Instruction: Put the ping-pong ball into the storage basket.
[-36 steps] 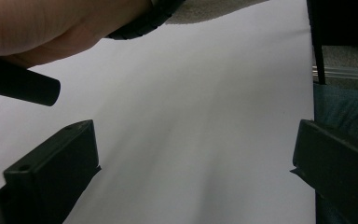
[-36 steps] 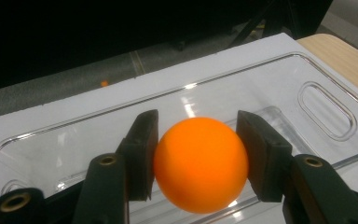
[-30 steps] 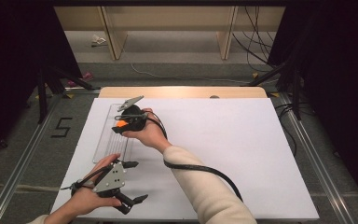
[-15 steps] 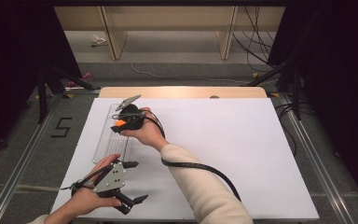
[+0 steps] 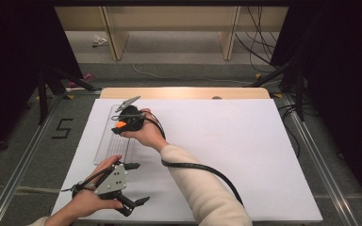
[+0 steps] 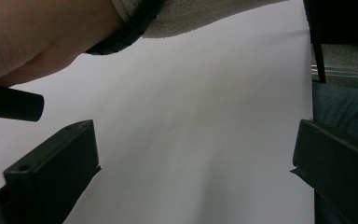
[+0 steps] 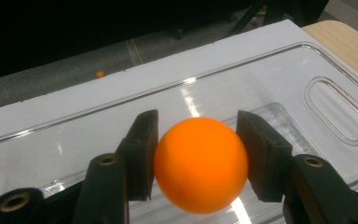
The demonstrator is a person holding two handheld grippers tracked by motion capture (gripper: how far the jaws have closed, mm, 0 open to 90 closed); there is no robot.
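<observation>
An orange ball [image 7: 200, 163] sits between the pads of my right gripper [image 7: 197, 137], which is shut on it. The ball hangs just above a clear plastic tray [image 7: 307, 74]. In the high view the right gripper [image 5: 122, 123] holds the ball [image 5: 120, 125] over the far part of the tray [image 5: 104, 148], at the left side of the white table top [image 5: 245, 155]. My left gripper [image 5: 140, 183] rests near the front left edge, jaws wide apart with nothing between them. In the left gripper view, the left gripper [image 6: 196, 163] frames only bare white surface.
The right forearm and its black cable [image 5: 202, 168] cross the table from the bottom centre toward the tray. A wooden strip [image 5: 184, 92] borders the far edge. A small orange speck [image 7: 100, 73] lies on the grey floor beyond the table. Dark stands flank both sides.
</observation>
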